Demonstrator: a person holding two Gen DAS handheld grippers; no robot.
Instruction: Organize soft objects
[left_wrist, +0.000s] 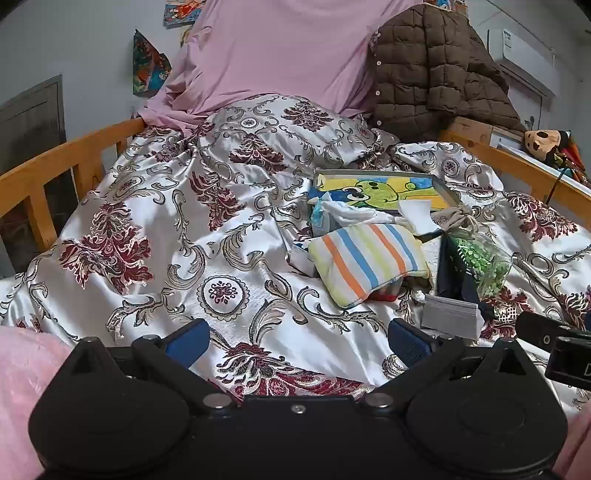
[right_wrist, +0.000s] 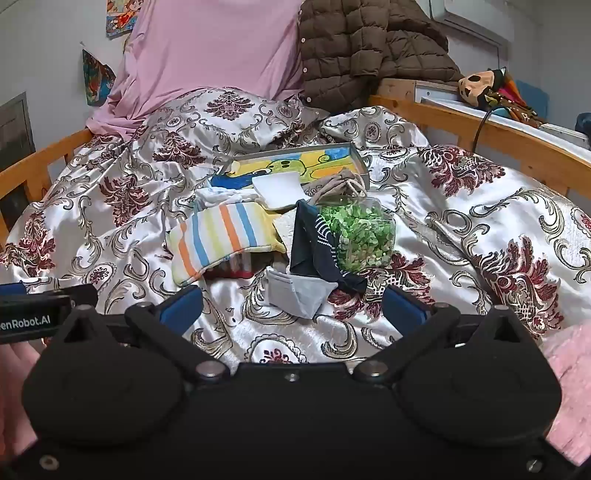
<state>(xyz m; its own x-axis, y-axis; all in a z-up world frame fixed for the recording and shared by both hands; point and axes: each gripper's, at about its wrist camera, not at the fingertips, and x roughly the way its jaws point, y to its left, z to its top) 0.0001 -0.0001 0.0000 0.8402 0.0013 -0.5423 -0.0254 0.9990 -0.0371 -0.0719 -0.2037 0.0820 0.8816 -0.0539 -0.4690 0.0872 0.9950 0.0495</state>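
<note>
A pile of soft things lies on the bed. A striped pouch (left_wrist: 367, 260) (right_wrist: 221, 236) lies on top of a box. Beside it are a dark navy cloth (left_wrist: 456, 275) (right_wrist: 314, 243), a folded grey cloth (left_wrist: 452, 314) (right_wrist: 299, 291), a beige drawstring bag (right_wrist: 340, 184) and white cloths (right_wrist: 279, 188). My left gripper (left_wrist: 299, 341) is open and empty, low over the quilt, short of the pile. My right gripper (right_wrist: 291, 308) is open and empty, with the grey cloth just ahead between its fingers.
A clear bag of green bits (right_wrist: 360, 229) and a framed cartoon picture (right_wrist: 295, 166) lie in the pile. The patterned satin quilt (left_wrist: 184, 221) covers the bed. Wooden rails (left_wrist: 55, 166) (right_wrist: 480, 125) run along both sides. A pink sheet (left_wrist: 277, 48) and brown quilted jacket (left_wrist: 443, 66) stand behind.
</note>
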